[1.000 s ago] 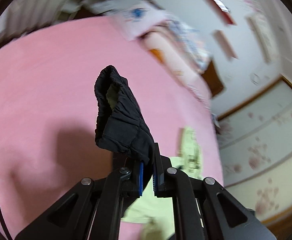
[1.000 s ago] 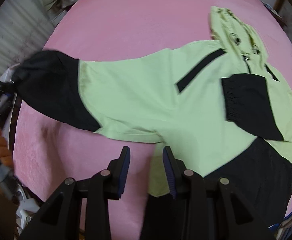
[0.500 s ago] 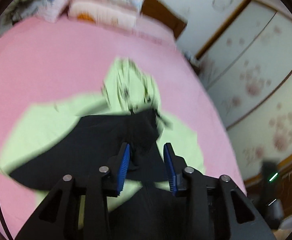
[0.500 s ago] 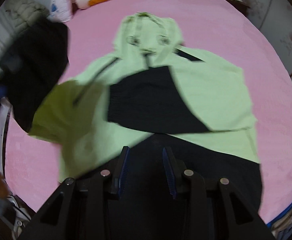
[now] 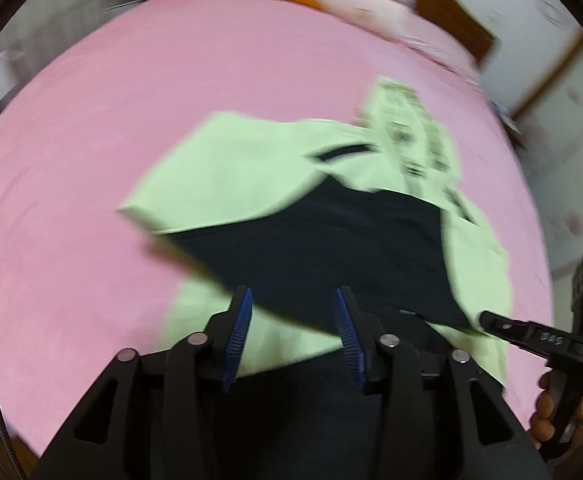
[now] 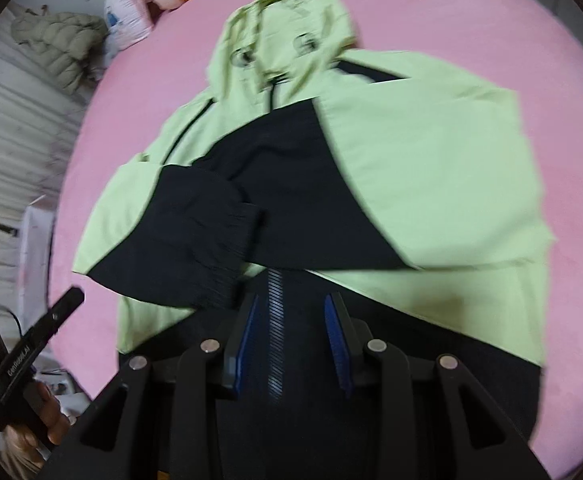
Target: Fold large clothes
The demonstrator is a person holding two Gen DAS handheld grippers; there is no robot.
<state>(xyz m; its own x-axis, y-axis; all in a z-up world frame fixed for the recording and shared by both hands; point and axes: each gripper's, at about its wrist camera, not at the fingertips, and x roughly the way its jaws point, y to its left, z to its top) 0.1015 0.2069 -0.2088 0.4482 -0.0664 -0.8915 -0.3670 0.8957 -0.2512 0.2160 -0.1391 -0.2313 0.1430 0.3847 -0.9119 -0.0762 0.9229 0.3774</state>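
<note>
A light green and black hooded jacket [image 6: 411, 152] lies spread on the pink bed [image 6: 531, 20], its hood [image 6: 283, 36] at the far end and its black hem nearest the person, so its long axis runs near to far, straight away from both tools. Both sleeves are folded in across the chest: the black cuff [image 6: 227, 248] of the left sleeve lies on top, just beyond the right tongs [image 6: 295, 336], and the right sleeve crosses under it as a black wedge.

The left tongs [image 5: 293, 332] have just been opening, and nothing sits between the blue pads [image 5: 239, 328]; the black sleeve cloth lies beyond and below them, loose on the jacket. The right tongs stand partly open and empty as well, hovering above the black hem band, with a striped zip tape [image 6: 275, 336] showing through the gap. Both views are smeared with motion, so whether either tool brushes the cloth is hard to say; they seem to hang clear.

Both tongs sit at the near edge, one toward each side, and the hem lies directly under them. With the sleeves in, the likely next step is to grip the hem at both corners and carry it far, toward the hood. Neither hand is clearly nearer to its corner.
</note>
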